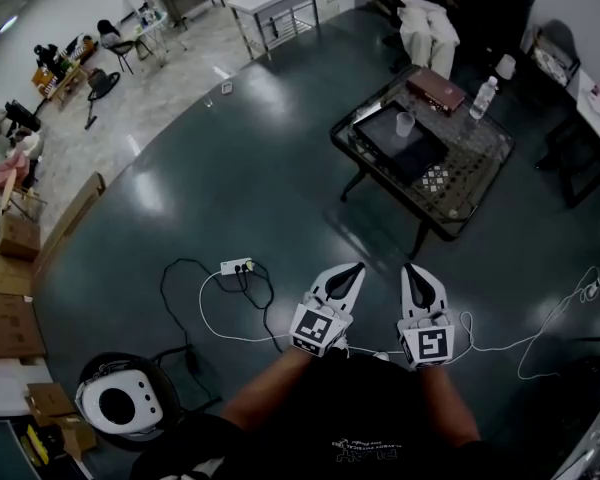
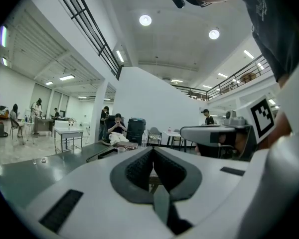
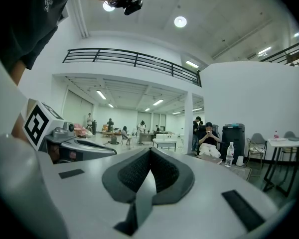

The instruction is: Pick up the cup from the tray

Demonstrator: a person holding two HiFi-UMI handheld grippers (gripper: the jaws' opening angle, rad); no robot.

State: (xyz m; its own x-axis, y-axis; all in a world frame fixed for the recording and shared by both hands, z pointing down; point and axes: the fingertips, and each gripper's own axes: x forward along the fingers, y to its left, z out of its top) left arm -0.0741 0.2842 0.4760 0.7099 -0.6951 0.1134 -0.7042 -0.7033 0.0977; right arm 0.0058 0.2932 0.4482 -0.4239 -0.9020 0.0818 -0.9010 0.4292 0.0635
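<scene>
**Cup on tray, both grippers shut and empty**

Dark glossy floor [image 1: 230, 168] fills most of the head view. The black-framed glass-top bench [image 1: 480, 163] stands well ahead of me and carries a flat black rectangular tray [image 1: 425, 156]. My left gripper [image 1: 357, 266] and right gripper [image 1: 409, 266] sit side by side over the floor. The fingers [image 2: 137, 171] of each are pressed together, pinching nothing. A small clear plastic cup [image 1: 405, 123] stands upright on the tray, well apart from both.

left gripper [image 1: 345, 280]: jaws together, empty, pointing level | right gripper [image 1: 421, 280]: jaws together, empty, level, just beside it
</scene>
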